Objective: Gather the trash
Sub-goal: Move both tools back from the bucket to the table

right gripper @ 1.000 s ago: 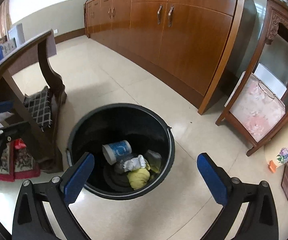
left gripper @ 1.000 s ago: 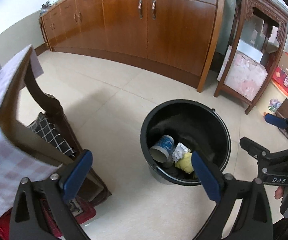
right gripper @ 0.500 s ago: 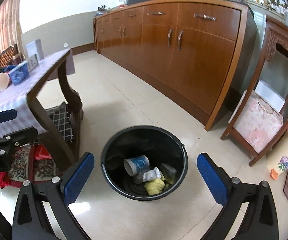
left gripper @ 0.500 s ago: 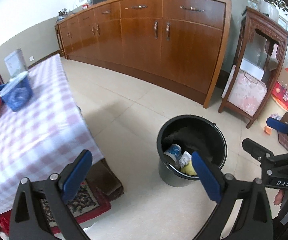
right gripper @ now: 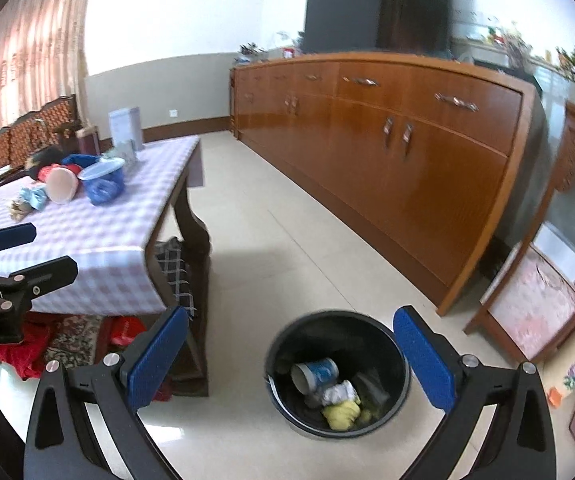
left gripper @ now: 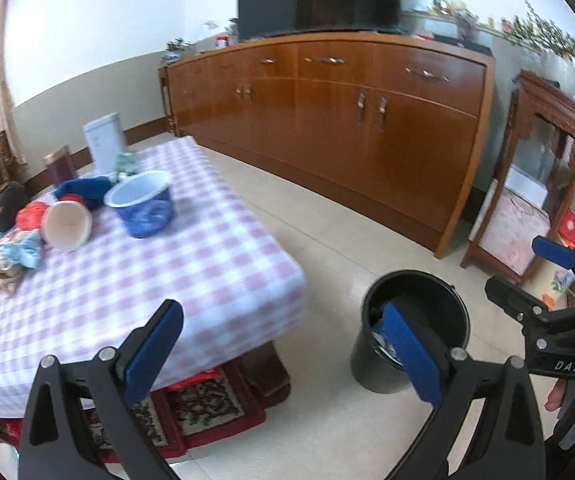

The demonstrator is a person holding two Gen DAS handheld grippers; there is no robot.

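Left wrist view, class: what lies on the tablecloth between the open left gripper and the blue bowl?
Nothing: between the left gripper and the blue bowl only bare checked tablecloth shows in the left wrist view.

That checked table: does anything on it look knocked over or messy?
Yes. On the table a white-lined cup lies on its side, mouth facing out, beside an upright blue bowl. Crumpled wrappers lie scattered near it.

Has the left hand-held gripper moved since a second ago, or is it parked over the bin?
Yes. The left hand-held gripper has risen and swung left: the black bin now sits lower right, and the checked tabletop fills its view.
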